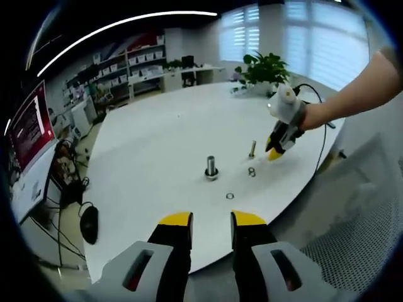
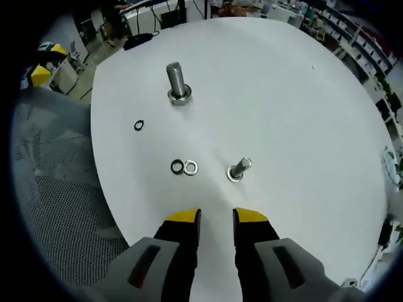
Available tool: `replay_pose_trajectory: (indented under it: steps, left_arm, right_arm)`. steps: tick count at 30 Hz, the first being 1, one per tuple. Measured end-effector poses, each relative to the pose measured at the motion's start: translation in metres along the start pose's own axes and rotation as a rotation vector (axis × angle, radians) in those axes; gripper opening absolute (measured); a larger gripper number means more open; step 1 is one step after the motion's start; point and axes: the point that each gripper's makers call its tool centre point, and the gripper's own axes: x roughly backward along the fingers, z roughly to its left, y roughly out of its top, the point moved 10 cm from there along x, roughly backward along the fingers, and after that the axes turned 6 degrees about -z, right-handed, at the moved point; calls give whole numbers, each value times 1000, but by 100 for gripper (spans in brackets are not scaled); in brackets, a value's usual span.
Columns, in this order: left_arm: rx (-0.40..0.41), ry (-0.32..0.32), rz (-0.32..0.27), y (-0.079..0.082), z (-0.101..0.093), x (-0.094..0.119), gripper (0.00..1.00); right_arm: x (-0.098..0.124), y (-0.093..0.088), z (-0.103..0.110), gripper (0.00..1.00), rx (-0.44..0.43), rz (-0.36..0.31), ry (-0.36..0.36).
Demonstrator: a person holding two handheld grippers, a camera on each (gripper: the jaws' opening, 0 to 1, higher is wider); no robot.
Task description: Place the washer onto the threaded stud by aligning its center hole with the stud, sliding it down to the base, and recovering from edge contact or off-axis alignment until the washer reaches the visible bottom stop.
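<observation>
over the table's [image 2: 302, 100] near edge the right gripper [image 2: 217, 217] hovers, its yellow-tipped jaws parted with a clear gap and nothing between them. just ahead of those tips stands the small stud [image 2: 239, 168], tilted in this view, with a silver washer [image 2: 191, 167] and a black washer [image 2: 177, 167] touching side by side next to it. farther in stands a bigger bolt [image 2: 176, 83], and a lone black ring [image 2: 139, 125] lies toward the table's edge.

in the left gripper view the left gripper [image 1: 211, 221] sits low beyond the table's edge, jaws apart and empty. a forearm [image 1: 359, 94] reaches in from the side, holding the right gripper [image 1: 276, 153] tips-down by the stud [image 1: 252, 149]. the washers [image 1: 252, 171] there are too small to tell apart.
</observation>
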Motion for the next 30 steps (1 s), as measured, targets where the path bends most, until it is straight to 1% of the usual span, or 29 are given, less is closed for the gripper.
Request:
replay_pose_trajectory:
  steps: [5,7,9,12,15,17,21,24,28,30]
  left_arm:
    - [8,-14,10,-2,0,-1,23]
    - [-8,-23,16,-3,-3,-2,23]
    - [-17,-32,27,-4,-4,-3,23]
    - [-10,-44,14,-3,-4,-2,24]
    - [-16,-48,-6,-1,-5,0,24]
    - [-14,-49,-5,-2,-5,0,24]
    - [-21,-53,0,-2,-6,-1,24]
    - [-22,-51,6,-2,-5,-1,24]
    - [-29,-29,16,-4,-6,-1,24]
    - [-43,-48,34,-4,-6,-3,24]
  right_arm:
    - [6,8,20,23,-47,3,1]
    - [4,13,30,24,-48,10,6]
    - [4,18,36,24,-41,24,-6]
    - [-2,32,50,24,-68,7,10]
    - [-11,47,64,24,-2,0,26]
    - [-16,56,73,24,35,0,41]
    - [-26,69,83,24,54,-14,68]
    - [-36,74,87,24,66,-22,95]
    - [-52,74,93,23,87,-8,122]
    - [-58,77,96,23,116,-17,123]
